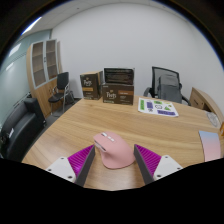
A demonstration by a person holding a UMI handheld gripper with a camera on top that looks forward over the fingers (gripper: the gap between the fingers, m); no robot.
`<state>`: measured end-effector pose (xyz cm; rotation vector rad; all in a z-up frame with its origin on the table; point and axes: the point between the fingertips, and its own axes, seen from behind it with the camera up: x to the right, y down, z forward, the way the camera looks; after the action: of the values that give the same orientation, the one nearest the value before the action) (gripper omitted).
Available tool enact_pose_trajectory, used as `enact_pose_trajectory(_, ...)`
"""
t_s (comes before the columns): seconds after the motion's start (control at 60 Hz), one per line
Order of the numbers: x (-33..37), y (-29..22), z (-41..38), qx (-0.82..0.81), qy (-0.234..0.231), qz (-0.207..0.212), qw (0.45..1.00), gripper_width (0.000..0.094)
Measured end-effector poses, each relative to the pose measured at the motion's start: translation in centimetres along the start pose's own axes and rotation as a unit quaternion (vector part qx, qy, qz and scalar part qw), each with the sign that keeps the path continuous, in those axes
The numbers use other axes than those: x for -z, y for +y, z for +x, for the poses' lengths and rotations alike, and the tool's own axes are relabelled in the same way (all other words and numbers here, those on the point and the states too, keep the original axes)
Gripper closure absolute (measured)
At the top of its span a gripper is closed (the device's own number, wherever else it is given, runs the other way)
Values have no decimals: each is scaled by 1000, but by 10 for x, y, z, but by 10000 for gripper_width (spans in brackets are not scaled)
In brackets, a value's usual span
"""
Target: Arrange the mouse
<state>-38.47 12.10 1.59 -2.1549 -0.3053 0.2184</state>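
Pink mouse (pixel 113 152) sits low centre on the table (pixel 150 128), between the gripper (pixel 115 166) fingers, gaps either side. Claw spread, pads flanking it, probably lined up to pinch. Boxes (pixel 110 88) upper centre, well beyond.

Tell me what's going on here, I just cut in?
A person's hand-held gripper is at a wooden table. Its fingers are open, with a pink mouse on the table between them, gaps at both sides. Beyond it stand cardboard boxes and a colourful flat box, with office chairs around.
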Motion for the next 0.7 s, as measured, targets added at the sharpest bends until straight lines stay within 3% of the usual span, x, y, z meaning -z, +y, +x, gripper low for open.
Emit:
enact_pose_trajectory(0.233, -38, -12, 11, -9, 2, 0, 1000, 106)
enact_pose_trajectory(0.55, -72, -23, 56, -39, 101, -4, 994, 118)
enact_pose_trajectory(0.633, -76, -26, 55, -43, 103, 2, 994, 210)
enact_pose_trajectory(0.683, -80, -26, 50, -45, 98, -1, 994, 385)
enact_pose_trajectory(0.7, -80, -26, 51, -42, 103, -2, 994, 394)
